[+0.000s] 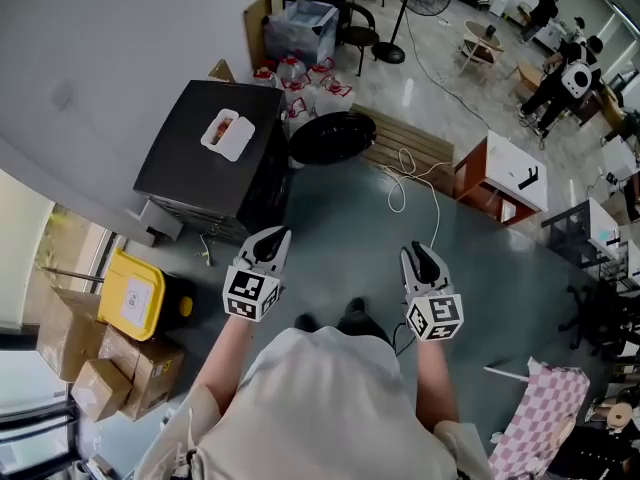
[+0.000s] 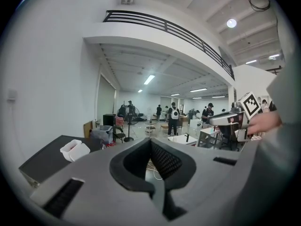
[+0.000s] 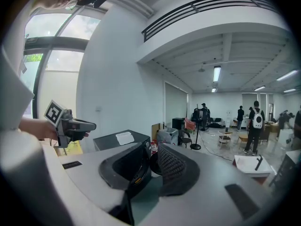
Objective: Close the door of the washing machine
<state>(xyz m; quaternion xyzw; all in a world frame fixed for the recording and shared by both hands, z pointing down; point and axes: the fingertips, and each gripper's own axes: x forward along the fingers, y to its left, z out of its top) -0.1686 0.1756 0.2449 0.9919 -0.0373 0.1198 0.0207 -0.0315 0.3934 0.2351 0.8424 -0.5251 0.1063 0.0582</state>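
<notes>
The round black washing-machine door (image 1: 333,136) looks stiff yet free-swinging, best pushed at its outer rim; left gripper (image 1: 277,236) pressed together empty, right gripper (image 1: 418,254) spread, empty.

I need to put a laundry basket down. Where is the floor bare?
Bare: the grey floor between the washing machine, the white cable and the person's shoes. Crowded: left of the machine, with the yellow-lidded bin and cardboard boxes.
</notes>
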